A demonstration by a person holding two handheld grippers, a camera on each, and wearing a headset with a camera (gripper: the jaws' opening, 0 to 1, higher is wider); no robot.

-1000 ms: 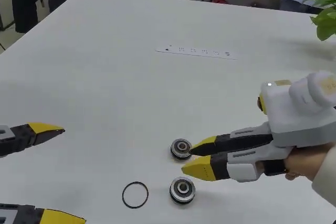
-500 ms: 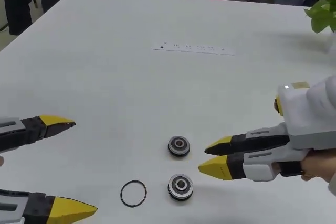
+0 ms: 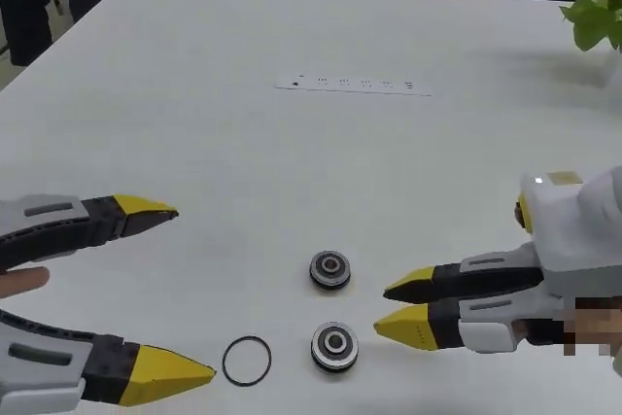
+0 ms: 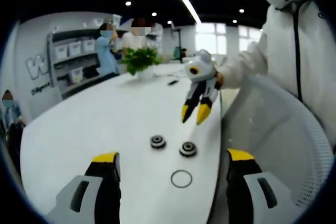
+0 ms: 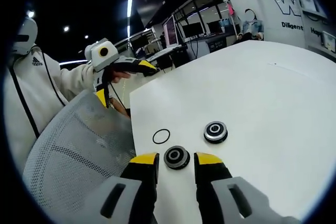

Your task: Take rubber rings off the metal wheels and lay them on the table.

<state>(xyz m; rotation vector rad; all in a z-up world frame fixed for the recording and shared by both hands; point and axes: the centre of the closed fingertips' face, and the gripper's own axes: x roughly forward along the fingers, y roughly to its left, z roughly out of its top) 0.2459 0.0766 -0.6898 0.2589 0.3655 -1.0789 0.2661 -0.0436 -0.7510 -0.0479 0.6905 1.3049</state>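
Head view has my right gripper (image 3: 389, 306) low on the right, its yellow-tipped jaws a narrow gap apart and holding nothing. A second ago those tips were up against the farther metal wheel (image 3: 329, 269); now they have drawn back to the right and sit clear of both it and the nearer metal wheel (image 3: 335, 346). The left gripper (image 3: 192, 291) has pushed in from the left meanwhile, jaws spread wide and also empty. Part of that shift is the headset tipping, but the gap between the right tips and the farther wheel is real. One rubber ring (image 3: 247, 360) already lies flat on the white table (image 3: 292, 162), just beside the nearer wheel and apart from it. Both wheels lie flat and look dark around the rim (too small for me to say whether a ring remains on either). I read the retreat as a regrip, not a finish: the farther wheel was let go with no second ring on the table.
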